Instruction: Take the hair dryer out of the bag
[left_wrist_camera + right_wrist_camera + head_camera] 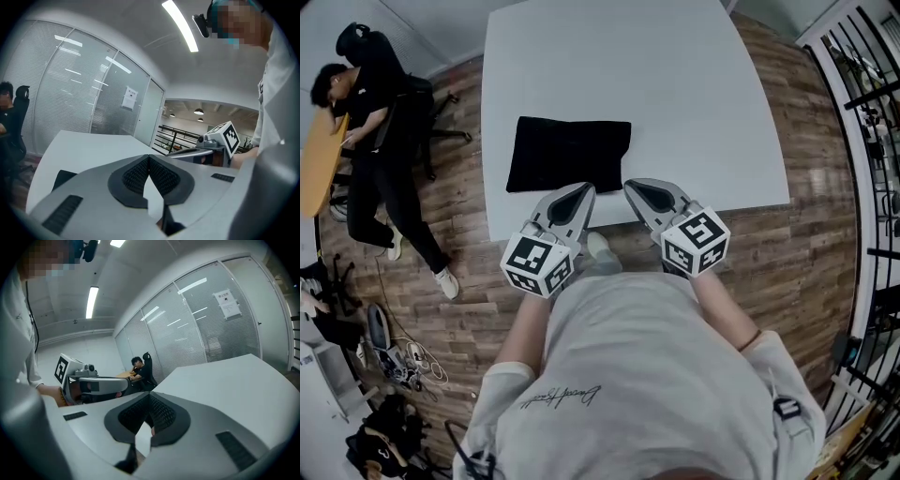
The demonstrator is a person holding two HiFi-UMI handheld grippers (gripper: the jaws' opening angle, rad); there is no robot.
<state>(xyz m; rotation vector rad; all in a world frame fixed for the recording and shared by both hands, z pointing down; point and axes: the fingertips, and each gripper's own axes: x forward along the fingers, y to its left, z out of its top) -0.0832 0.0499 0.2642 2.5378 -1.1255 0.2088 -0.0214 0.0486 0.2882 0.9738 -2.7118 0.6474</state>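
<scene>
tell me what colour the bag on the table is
Black: the bag lies flat on the white table, clearest in the head view.

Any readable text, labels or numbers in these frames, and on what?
Shirt: cursive script, too blurred to read.
Notice on glass wall: too small to read.
Left cube, right cube: marker patterns, no words.
Bag: no label visible.

A white rectangular table (675,112) stands on brown wood-plank floor (806,234), beside glass partition walls (79,93) under 1 long ceiling strip light (180,26).
</scene>
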